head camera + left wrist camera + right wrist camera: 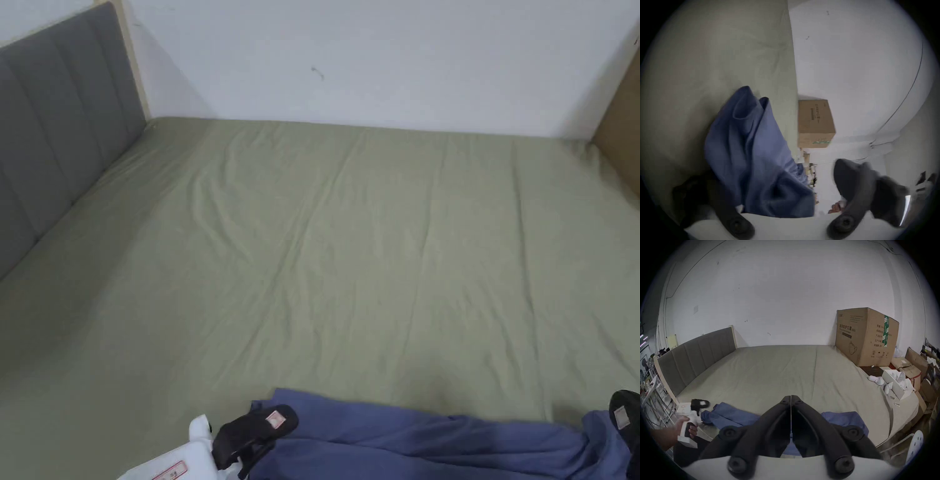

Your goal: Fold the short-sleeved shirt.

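Two grippers sit at the near edge of the bed, one at each end of the blue short-sleeved shirt (406, 437). The shirt lies crumpled in a long rumpled strip on the olive-green bedsheet (350, 250), running left to right along the near edge, unfolded.

Left gripper (763, 177): jaws spread wide in its own view, which is blurred. The shirt's (745, 146) bunched cloth lies in the gap nearer one jaw, and neither jaw is visibly pressing on it. In the head view the left gripper (262, 431) sits at the shirt's left end, with its black jaw over the cloth edge. The right gripper view shows a hand (683, 423) holding its white handle.

Right gripper (791, 396): jaws closed flat against each other, with no cloth visible at the tips. The shirt (730, 415) shows on both sides of the jaws and below them. In the head view the right gripper (625, 415) is at the frame edge, at the shirt's right end.

Grey headboard (56, 125) on the left, cardboard box (865, 337) at the bed's far right corner.
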Motion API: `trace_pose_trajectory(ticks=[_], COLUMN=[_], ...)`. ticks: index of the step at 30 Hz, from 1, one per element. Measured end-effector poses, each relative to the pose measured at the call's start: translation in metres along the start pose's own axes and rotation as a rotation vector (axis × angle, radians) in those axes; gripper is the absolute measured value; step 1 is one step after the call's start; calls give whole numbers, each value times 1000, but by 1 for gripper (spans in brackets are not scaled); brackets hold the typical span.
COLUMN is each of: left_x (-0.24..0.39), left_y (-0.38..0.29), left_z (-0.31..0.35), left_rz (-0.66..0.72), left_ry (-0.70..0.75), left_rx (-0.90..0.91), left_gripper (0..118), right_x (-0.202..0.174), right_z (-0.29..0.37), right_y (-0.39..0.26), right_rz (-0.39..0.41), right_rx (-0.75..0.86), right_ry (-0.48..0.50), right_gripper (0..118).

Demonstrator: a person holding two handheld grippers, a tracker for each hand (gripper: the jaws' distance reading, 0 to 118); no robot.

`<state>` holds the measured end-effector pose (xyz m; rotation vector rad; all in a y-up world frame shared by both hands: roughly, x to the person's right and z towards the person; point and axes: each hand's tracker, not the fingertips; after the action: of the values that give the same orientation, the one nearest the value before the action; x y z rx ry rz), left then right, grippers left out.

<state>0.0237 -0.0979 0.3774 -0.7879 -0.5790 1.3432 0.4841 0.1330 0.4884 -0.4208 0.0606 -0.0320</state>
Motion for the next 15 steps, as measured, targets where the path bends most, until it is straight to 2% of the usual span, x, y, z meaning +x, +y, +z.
trace_pose_trajectory(ticks=[1, 2, 3, 4, 5, 7, 11, 13, 15], left_x=[3, 3, 2, -2, 3, 24, 38, 65, 98], left_y=[0, 0, -2, -4, -4, -10, 9, 13, 9], left_z=[-4, -9, -14, -15, -14, -3, 31, 45, 47], left_rz=[-10, -12, -35, -66, -90, -183, -291, -430, -722], left_ry=[60, 163, 330, 316, 208, 307, 417, 520, 667], left_rx=[9, 6, 10, 10, 29, 131, 249, 284, 270], left_gripper=[30, 9, 9, 9, 9, 8, 8, 8, 8], right_x=[-2, -2, -3, -3, -4, -3, 3, 7, 10], right_z=[0, 2, 3, 2, 2, 5, 11, 13, 16], right_y=[1, 1, 1, 1, 0, 0, -1, -3, -6], right_rz=[5, 6, 6, 6, 6, 4, -7, -19, -33], right_rx=[1, 3, 4, 4, 3, 4, 12, 14, 13], right_ry=[0, 5, 8, 11, 12, 13, 15, 17, 23], right_gripper=[0, 0, 0, 0, 0, 0, 0, 0, 0])
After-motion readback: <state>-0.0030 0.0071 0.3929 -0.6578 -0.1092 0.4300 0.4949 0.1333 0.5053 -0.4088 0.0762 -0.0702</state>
